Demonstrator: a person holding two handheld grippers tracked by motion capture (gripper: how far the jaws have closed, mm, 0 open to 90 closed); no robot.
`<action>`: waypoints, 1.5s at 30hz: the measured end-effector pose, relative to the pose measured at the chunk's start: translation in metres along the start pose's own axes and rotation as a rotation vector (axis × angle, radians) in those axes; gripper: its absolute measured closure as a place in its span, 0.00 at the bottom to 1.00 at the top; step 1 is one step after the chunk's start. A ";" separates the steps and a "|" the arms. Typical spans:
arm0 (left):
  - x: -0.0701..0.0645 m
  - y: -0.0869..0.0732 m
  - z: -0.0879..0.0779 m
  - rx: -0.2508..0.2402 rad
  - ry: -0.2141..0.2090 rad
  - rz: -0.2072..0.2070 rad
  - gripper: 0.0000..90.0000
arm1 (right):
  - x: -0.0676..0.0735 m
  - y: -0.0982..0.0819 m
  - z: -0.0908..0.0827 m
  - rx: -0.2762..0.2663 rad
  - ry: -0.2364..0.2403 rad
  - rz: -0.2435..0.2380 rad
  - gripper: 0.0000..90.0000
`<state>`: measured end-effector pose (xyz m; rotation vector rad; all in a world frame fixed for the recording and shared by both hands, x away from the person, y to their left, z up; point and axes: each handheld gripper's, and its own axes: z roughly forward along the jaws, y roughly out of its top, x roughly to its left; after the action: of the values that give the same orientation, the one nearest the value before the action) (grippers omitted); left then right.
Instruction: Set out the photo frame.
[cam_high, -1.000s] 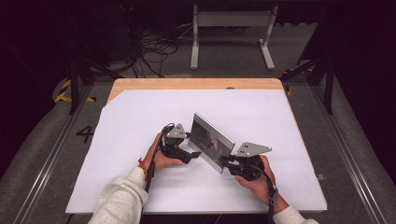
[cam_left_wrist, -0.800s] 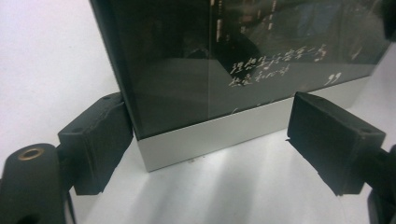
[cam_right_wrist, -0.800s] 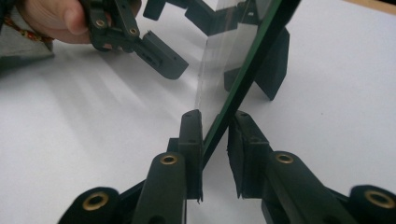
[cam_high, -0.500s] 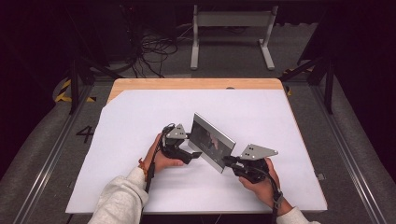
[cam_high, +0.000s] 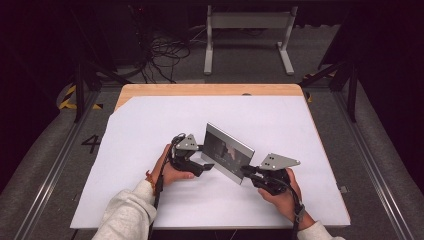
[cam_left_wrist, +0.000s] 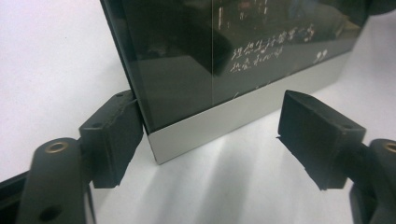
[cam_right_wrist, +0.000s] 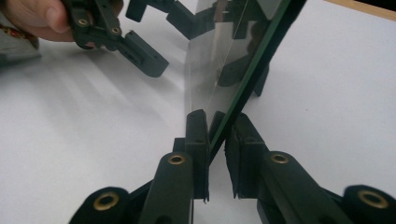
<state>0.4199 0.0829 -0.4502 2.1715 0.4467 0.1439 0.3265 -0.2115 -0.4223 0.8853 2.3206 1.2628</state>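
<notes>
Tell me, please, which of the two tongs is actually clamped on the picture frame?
The right tongs: their pads pinch the picture frame edge. The left tongs stand open around its other corner.

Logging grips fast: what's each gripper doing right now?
Left gripper: open, jaws closing around the picture frame corner, not clamped.
Right gripper: shut on the picture frame edge.

Lab — floor rails (cam_high: 50, 170), cables (cam_high: 162, 52)
</notes>
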 end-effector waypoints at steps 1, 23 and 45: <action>0.000 0.000 -0.001 0.002 0.001 0.005 0.27 | 0.001 -0.001 -0.001 0.001 -0.018 -0.002 0.82; 0.000 0.002 0.004 -0.011 -0.006 0.005 0.26 | 0.004 -0.002 -0.013 -0.040 -0.045 0.005 0.92; -0.013 -0.006 -0.013 0.046 -0.004 0.027 0.27 | -0.001 -0.001 -0.008 -0.049 -0.068 0.026 0.91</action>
<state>0.4033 0.0909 -0.4463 2.2228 0.4224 0.1457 0.3227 -0.2173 -0.4189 0.9300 2.2230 1.2742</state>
